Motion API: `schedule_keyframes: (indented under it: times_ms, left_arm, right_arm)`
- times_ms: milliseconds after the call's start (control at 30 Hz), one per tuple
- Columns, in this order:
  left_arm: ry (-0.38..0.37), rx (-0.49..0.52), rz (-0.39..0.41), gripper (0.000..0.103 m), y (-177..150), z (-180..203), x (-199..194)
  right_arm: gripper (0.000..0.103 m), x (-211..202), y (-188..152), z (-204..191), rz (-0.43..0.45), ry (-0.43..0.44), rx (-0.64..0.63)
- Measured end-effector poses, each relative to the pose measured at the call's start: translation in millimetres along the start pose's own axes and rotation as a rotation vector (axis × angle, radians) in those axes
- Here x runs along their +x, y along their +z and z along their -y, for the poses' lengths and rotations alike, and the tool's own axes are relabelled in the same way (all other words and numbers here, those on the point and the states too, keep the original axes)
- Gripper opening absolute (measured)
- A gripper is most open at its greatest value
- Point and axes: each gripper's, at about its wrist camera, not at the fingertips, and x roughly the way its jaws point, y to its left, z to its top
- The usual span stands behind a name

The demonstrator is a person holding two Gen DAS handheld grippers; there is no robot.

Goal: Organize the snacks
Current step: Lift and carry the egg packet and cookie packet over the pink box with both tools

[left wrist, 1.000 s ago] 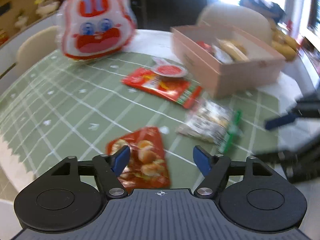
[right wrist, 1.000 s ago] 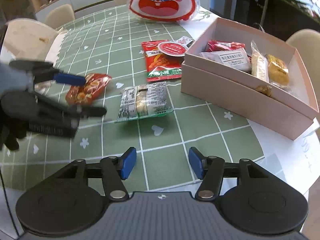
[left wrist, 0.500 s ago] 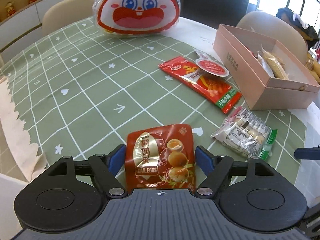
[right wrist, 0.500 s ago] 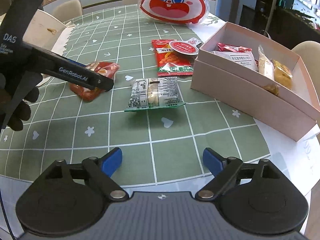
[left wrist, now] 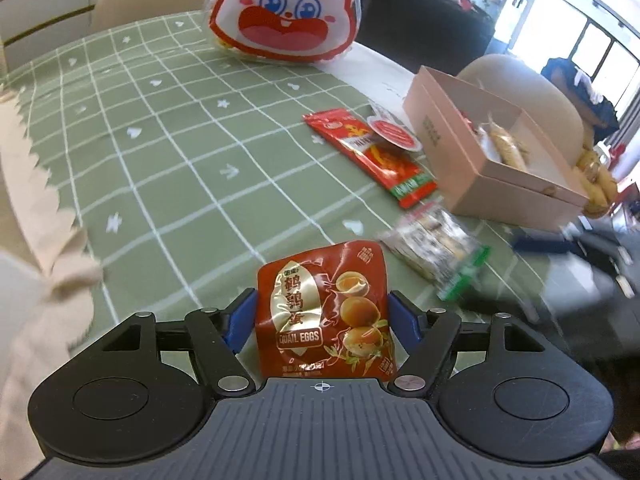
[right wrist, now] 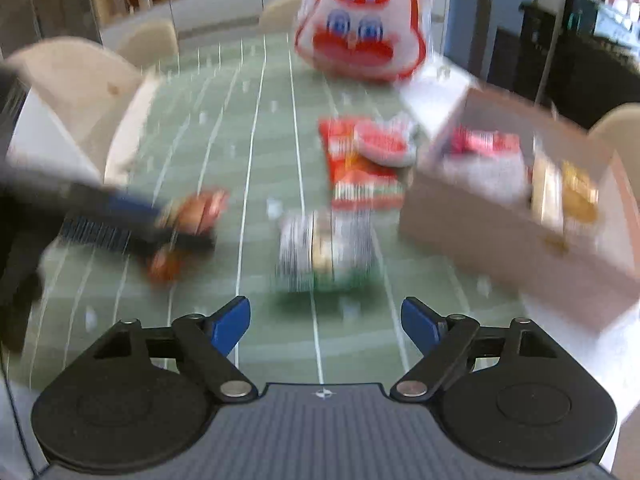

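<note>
Green tablecloth point(left wrist: 168, 168); red, crinkled quail-egg packet point(left wrist: 324, 308).

The right wrist view is smeared with motion: the box point(right wrist: 516, 236) contents cannot be read, and the left gripper point(right wrist: 176, 224) is a dark streak. In the left wrist view, the egg pack point(left wrist: 324, 312) bottom hides behind the gripper body, and the right gripper point(left wrist: 568, 248) blurs

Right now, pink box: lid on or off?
Off. The pink box is open-topped in both views, with snack packets visible inside against its walls. No lid shows in either picture.
</note>
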Motion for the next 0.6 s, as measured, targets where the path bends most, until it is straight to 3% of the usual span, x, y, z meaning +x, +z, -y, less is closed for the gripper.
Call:
schedule_keyframes:
  times_ms: [167,233,300,600]
  left_arm:
    - [-0.027,-0.030,-0.032,0.075,-20,9,-18]
    - [-0.032,-0.015,-0.049,0.075,-26,15,-23]
    - [-0.046,0.002,-0.070,0.076,-32,23,-27]
    - [-0.242,0.158,-0.128,0.076,-33,85,-30]
  right_arm:
    - [0.083,32,25,-9,-0.013,-0.022,-0.058]
    - [0.063,47,29,-8,-0.069,-0.007,-0.048]
    - [0.062,48,29,-5,-0.084,0.001,-0.025]
    - [0.060,-66,9,15,0.013,0.017,0.003]
